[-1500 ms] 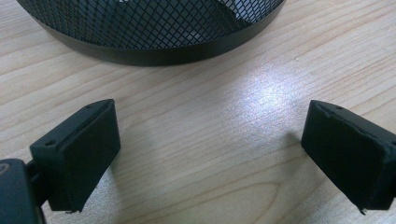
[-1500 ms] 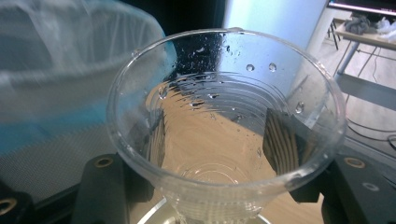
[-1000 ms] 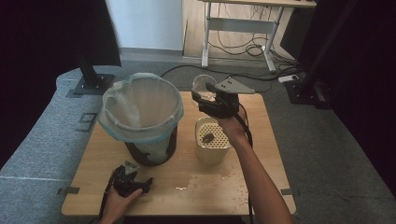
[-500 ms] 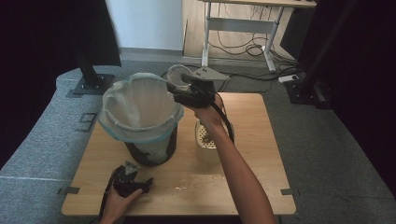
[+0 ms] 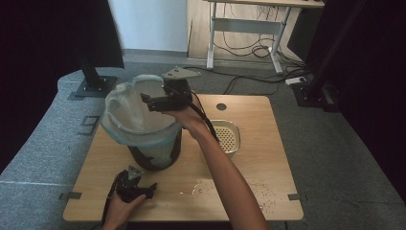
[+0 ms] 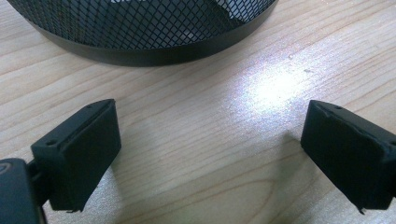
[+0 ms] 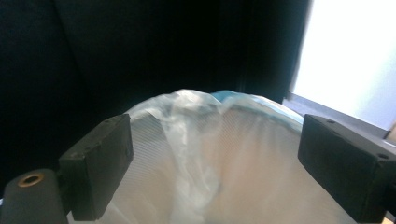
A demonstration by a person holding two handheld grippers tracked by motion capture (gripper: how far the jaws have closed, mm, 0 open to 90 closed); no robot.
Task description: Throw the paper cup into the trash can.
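I hold two grippers. My right gripper is raised over the mouth of the one mesh waste bin, which stands on the one wooden table toward its left half and is lined with one translucent plastic bag whose blue-edged rim folds over the bin's top. The jaws of this gripper have just been opening; they now stand apart, and in the right gripper view nothing lies between the two black pads, with the bag's pale inner wall visible past them. One grey three-cornered plate sits on top of this gripper, and one cable trails from it along my forearm. My left gripper rests low on the table near its front edge, just in front of the bin and not touching it. Its jaws stand apart as well; in the left gripper view the two pads frame bare wood, with the bin's black mesh wall and base ring beyond them. One cream container with a perforated floor stands on the table to the right of the bin, beside my right forearm, and apart from the bin. Many small scattered crumbs lie on the wood toward the front right; they are too fine to count. One round dark hole marks the table near its far edge.
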